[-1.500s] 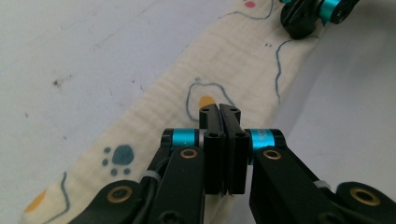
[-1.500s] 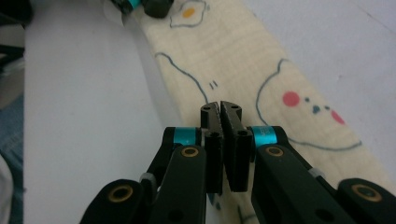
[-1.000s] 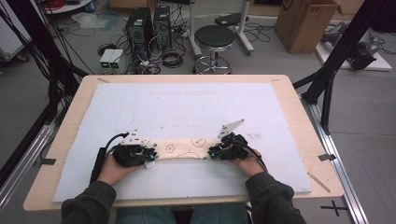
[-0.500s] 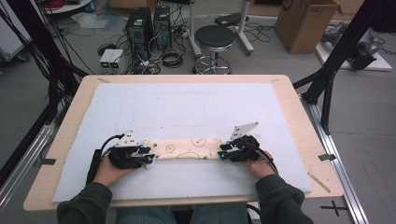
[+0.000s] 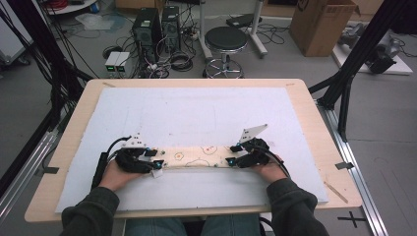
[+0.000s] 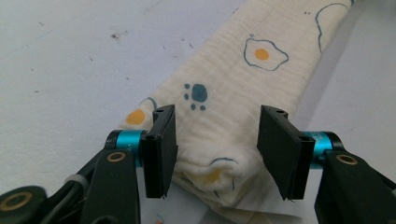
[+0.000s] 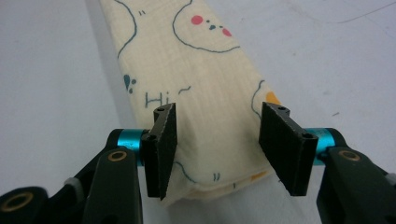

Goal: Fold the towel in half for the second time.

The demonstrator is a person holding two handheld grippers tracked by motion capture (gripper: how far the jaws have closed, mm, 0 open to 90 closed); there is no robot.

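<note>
A cream cloth (image 5: pixel 196 156), folded into a long narrow strip and printed with fried eggs and paw marks, lies flat on the white mat (image 5: pixel 196 113) near the table's front edge. My left gripper (image 5: pixel 156 162) sits at its left end and my right gripper (image 5: pixel 231 155) at its right end. In the left gripper view the cloth's end (image 6: pixel 224 88) lies between the left gripper's (image 6: pixel 215 135) parted jaws, which have just been opening. In the right gripper view the other end (image 7: pixel 187 60) likewise lies between the right gripper's (image 7: pixel 217 135) jaws, also just opening. Neither pair of pads presses the cloth.
The white mat covers most of the wooden table (image 5: pixel 314 123). Behind the table on the floor stand a black stool (image 5: pixel 226 42), computer towers (image 5: pixel 157 24) with cables and a cardboard box (image 5: pixel 322 24). Black frame poles (image 5: pixel 364 54) rise at both sides.
Both grippers' jaws have spread apart at the cloth's ends. The right hand has shifted slightly to the right, and the strip now lies a little longer between the hands.
</note>
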